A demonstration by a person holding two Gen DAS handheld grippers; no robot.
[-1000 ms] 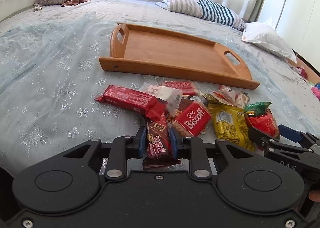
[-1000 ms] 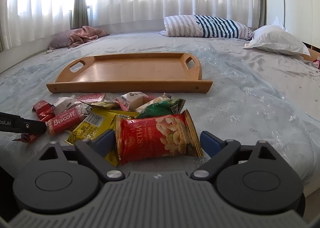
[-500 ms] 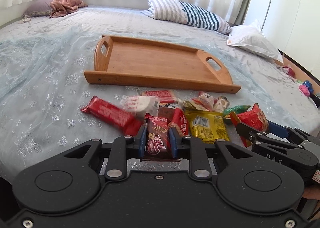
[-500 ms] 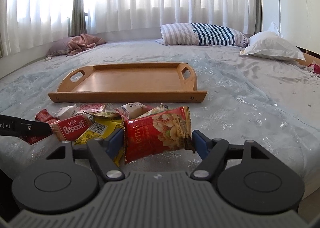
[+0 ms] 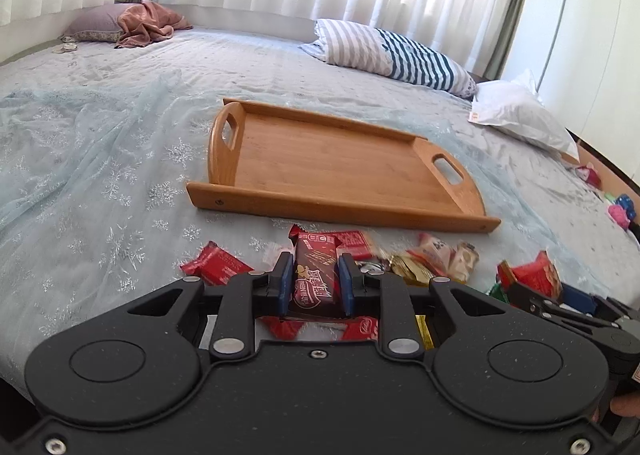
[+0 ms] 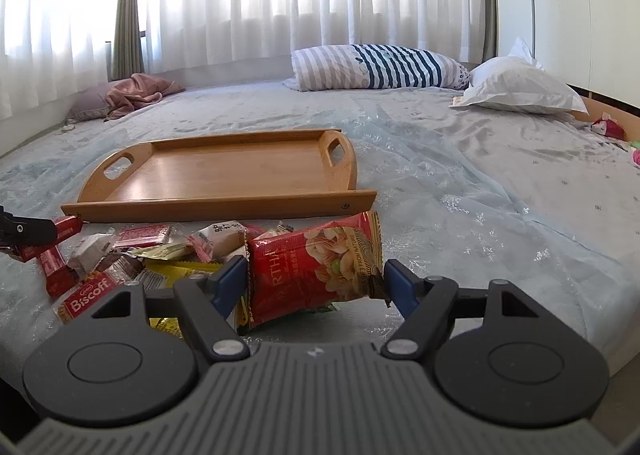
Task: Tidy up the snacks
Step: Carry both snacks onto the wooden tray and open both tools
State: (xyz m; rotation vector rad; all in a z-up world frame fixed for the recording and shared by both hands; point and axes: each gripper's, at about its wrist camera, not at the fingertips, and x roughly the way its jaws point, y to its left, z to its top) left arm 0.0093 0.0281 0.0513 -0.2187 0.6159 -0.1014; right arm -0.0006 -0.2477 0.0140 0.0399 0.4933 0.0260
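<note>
My left gripper (image 5: 314, 281) is shut on a dark red chocolate wafer bar (image 5: 315, 271) and holds it above the snack pile. My right gripper (image 6: 314, 283) is shut on a red bag of mixed nuts (image 6: 316, 263), lifted off the bed; the bag also shows in the left wrist view (image 5: 534, 275). An empty wooden tray (image 5: 340, 163) with two handles lies on the bed beyond the pile, and shows in the right wrist view (image 6: 224, 171). Loose snacks remain: a red Biscoff pack (image 6: 90, 293), a yellow packet (image 6: 180, 271), a long red bar (image 5: 218, 267) and small sweets (image 5: 440, 255).
A striped pillow (image 5: 384, 51) and a white pillow (image 5: 516, 115) lie at the head of the bed. A pink cloth on a purple cushion (image 5: 136, 21) sits far left. The bed's wooden edge (image 5: 608, 163) runs along the right. The pale blue bedspread (image 5: 100, 159) surrounds the tray.
Both grippers have risen. The left lifted the wafer bar off the pile; the right closed on the nut bag and raised it. The tray now appears farther off.
</note>
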